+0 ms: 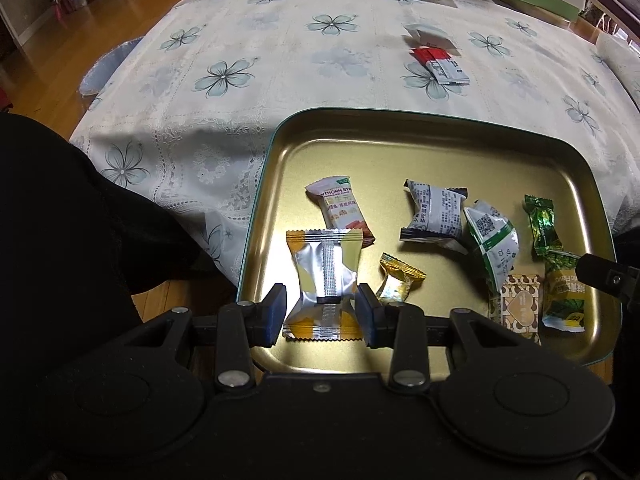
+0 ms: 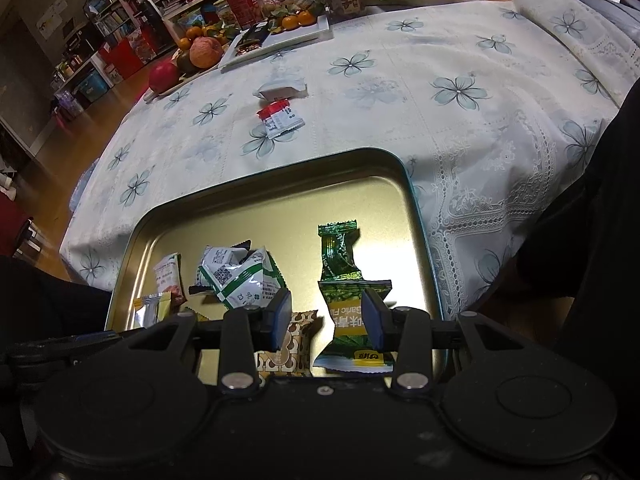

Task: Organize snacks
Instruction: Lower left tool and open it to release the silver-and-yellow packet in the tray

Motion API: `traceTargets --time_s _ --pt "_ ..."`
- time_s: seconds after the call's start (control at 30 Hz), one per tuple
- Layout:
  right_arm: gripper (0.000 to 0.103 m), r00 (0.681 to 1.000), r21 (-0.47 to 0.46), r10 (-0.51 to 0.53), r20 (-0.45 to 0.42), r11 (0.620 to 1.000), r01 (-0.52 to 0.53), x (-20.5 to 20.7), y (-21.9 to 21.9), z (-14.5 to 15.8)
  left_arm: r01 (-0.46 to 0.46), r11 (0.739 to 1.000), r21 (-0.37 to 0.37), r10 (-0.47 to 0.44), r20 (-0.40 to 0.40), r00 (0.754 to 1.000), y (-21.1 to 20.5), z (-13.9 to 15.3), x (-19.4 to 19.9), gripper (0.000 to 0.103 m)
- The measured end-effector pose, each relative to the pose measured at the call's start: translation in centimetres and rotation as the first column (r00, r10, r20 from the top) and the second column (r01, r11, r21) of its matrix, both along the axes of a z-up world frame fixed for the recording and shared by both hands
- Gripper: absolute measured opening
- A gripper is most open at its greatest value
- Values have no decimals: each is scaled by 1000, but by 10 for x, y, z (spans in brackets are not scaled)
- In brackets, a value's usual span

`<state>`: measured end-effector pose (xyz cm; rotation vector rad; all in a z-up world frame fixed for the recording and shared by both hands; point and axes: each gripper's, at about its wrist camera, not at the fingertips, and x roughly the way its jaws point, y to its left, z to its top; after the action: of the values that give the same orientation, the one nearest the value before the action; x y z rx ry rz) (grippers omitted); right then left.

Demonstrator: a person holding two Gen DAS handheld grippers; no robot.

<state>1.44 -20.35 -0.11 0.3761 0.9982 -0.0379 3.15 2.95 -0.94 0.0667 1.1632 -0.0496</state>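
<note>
Right up against the lens in the left wrist view is the left gripper [image 1: 322, 312], and its jaws sit on either side of a silver and yellow packet [image 1: 324, 280] at the lower middle of the frame. The pads look like they're right at the wrapper's pinched waist, but I honestly can't tell if they're squeezing it or just parked beside it.

Same story in the right wrist view: the right gripper [image 2: 328, 320] straddles a green packet [image 2: 352, 320] at the lower centre. The right pad seems to touch the wrapper, the left one shows a gap, so I'd call those jaws released for now.

Both packets lie inside the gold tray [image 1: 400, 128], along with a pile of other wrapped snacks. Two packets remain out on the flowered tablecloth [image 1: 240, 40]: a red and white packet [image 1: 440, 66] in the upper right of the left view, and a white packet [image 1: 430, 36] just beyond it.

My guess is we're mid-way, dropping items into the tray. Next move probably calls for backing the jaws off, lifting clear of the rim, and reaching up-frame for those two stragglers.
</note>
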Motion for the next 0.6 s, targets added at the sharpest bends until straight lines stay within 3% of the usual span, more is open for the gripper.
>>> traceTargets --time_s 0.33,0.6 --pt "42 999 13 7 -43 1000 -6 6 2 1 70 997 36 -69 -16 997 -11 6 -6 46" --pt "42 998 39 30 -54 999 -28 25 5 10 106 993 47 -107 10 994 -15 25 12 46"
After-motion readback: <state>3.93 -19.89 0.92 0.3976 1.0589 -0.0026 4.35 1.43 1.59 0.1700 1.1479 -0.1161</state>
